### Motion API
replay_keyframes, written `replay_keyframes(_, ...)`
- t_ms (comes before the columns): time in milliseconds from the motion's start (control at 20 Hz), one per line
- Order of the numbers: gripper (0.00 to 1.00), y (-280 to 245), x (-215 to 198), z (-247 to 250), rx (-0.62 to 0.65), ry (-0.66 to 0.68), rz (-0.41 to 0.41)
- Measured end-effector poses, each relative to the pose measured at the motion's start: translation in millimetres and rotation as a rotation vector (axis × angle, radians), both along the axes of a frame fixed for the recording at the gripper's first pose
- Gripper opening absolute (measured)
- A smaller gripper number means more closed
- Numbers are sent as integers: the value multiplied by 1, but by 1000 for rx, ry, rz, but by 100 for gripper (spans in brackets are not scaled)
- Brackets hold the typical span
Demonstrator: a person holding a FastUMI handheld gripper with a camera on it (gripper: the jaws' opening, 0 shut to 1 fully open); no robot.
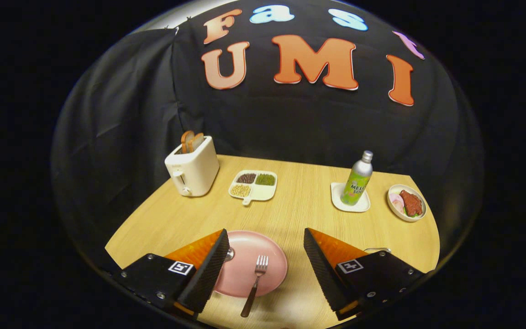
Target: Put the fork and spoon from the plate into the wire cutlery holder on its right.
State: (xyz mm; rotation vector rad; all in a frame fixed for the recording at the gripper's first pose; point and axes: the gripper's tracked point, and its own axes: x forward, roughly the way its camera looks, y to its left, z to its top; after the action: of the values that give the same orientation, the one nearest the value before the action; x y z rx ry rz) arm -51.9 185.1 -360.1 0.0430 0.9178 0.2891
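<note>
Our gripper (pixel 263 256) sits wide apart above the near edge of the wooden table (pixel 299 205), nothing between the fingers, touching nothing. We see the pink plate (pixel 270 260) in the gap between the two fingers, closer to the left one, whose tip overlaps the plate's left rim. The fork (pixel 255 281) lies on the plate's near right part, tines pointing far, its dark handle running back over the near rim onto the table. We make out a small shiny rounded bit of metal (pixel 229 254) on the plate right at the left fingertip, probably the spoon bowl, but the finger hides the rest so we can't confirm. Just beyond the right finger a thin curved metal rim (pixel 377 250) peeks out, right of the plate; could be the wire cutlery holder, too little visible to tell. Far left we have a white toaster (pixel 193 171) with two bread slices (pixel 191 140) sticking up. Right of it sits a divided white tray (pixel 263 192) with beans or grains in three sections. Far right, a green bottle (pixel 358 179) stands upright on a small white square dish (pixel 352 203), and right of that there's a bowl (pixel 407 202) holding food.
</note>
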Motion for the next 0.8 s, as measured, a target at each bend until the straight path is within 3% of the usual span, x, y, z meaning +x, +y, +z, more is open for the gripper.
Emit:
replay_keyframes(400,89,20,-56,-81,-39,291,30)
replay_keyframes(800,66,27,-89,-119,-113,468,114)
